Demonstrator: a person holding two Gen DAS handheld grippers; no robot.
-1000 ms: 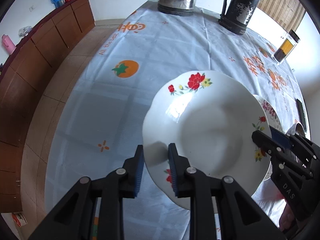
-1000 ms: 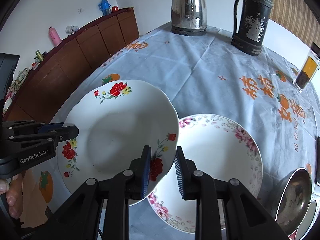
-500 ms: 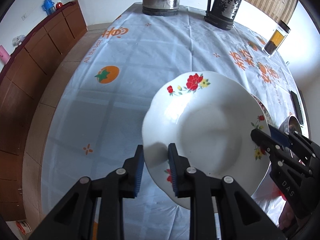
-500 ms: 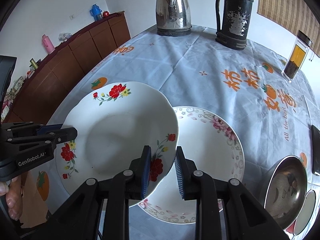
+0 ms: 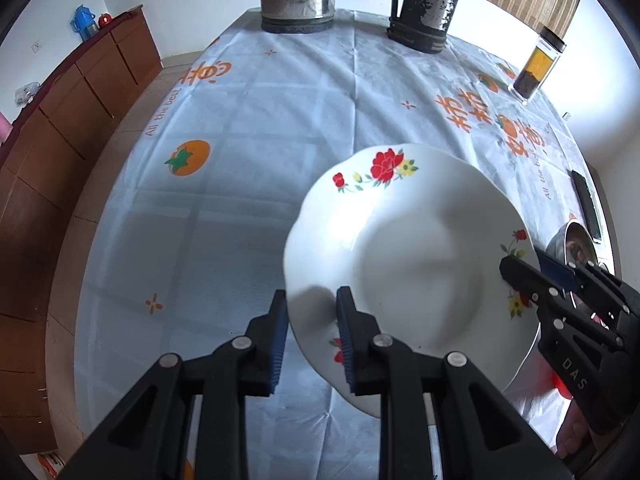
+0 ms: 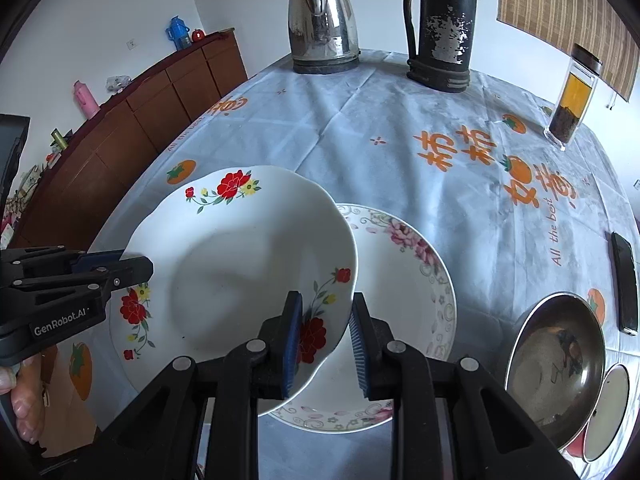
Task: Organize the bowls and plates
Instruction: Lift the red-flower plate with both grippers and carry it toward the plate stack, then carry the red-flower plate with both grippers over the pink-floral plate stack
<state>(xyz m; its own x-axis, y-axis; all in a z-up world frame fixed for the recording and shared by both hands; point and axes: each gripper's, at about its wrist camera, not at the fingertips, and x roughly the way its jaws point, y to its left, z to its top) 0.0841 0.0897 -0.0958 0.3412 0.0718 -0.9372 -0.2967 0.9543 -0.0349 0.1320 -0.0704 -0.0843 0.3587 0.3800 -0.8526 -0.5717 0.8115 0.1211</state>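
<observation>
Right now red-flower plate (image 6: 240, 264) is held above the tablecloth (image 6: 400, 128), overlapping pink-flower plate (image 6: 404, 304) at 3 o'clock; left gripper (image 5: 311, 334) and right gripper (image 6: 325, 334) both clamp its rim. Steel bowl (image 6: 556, 364) further right.

The red-flowered plate (image 6: 240, 264) is being held above the pink-flowered plate (image 6: 404, 304), overlapping its left part; its rim is being straddled by the right gripper (image 6: 325, 334) and the left gripper (image 6: 132, 266).

Each gripper, left (image 5: 311, 334) and right (image 6: 325, 336), is matte black plastic with silver screws and ribbed blue pads (image 6: 292, 340); white lettering reads "GenRobot.AI" and "DAS"
</observation>
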